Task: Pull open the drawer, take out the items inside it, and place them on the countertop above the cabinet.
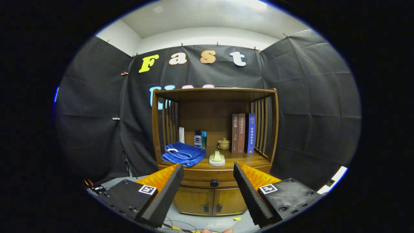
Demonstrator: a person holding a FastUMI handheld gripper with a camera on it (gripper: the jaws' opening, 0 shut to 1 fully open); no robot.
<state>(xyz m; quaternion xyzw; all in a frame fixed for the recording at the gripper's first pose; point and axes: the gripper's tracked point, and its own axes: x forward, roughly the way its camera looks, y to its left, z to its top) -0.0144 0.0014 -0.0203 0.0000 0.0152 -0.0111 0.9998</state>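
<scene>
A wooden cabinet (213, 129) stands ahead of me against the black cloth. Its drawer (200, 179) is closed, and the dark round knob (214, 183) sits between my two fingers, some way beyond them. My gripper (208, 170) is open and holds nothing. The countertop (233, 160) above the drawer carries a folded blue towel (183, 154) on the left and a small pale round object (217, 159) near its front middle. The drawer's contents are hidden.
At the back of the countertop stand two small bottles (200, 139), a little lidded pot (224, 143) and three upright books (243, 133). Below the drawer are two closed doors (212, 201) with small handles. Cables lie on the floor near my fingers.
</scene>
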